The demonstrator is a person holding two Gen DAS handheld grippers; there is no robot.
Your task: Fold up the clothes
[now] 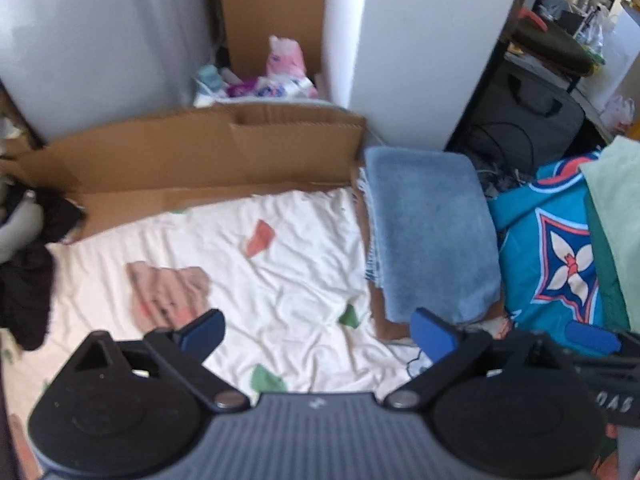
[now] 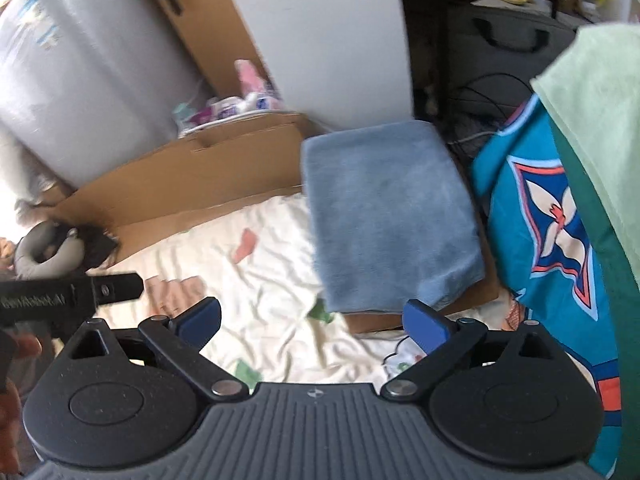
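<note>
Right wrist: blue towel (image 2: pixel 388 216) beyond hand-held gripper (image 2: pixel 314 322)

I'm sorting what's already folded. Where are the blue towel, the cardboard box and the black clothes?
Blue towel (image 2: pixel 388 216): right wrist view, middle of its top.
Cardboard box (image 1: pixel 192 160): left wrist view, its long wall.
Black clothes (image 1: pixel 28 288): left wrist view, middle of the heap.

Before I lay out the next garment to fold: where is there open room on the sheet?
The white sheet lies bare in the middle, bordered by the cardboard behind, the blue towel on the right and the black clothes on the left. The right is crowded: the teal cloth lies beside the towel.
</note>
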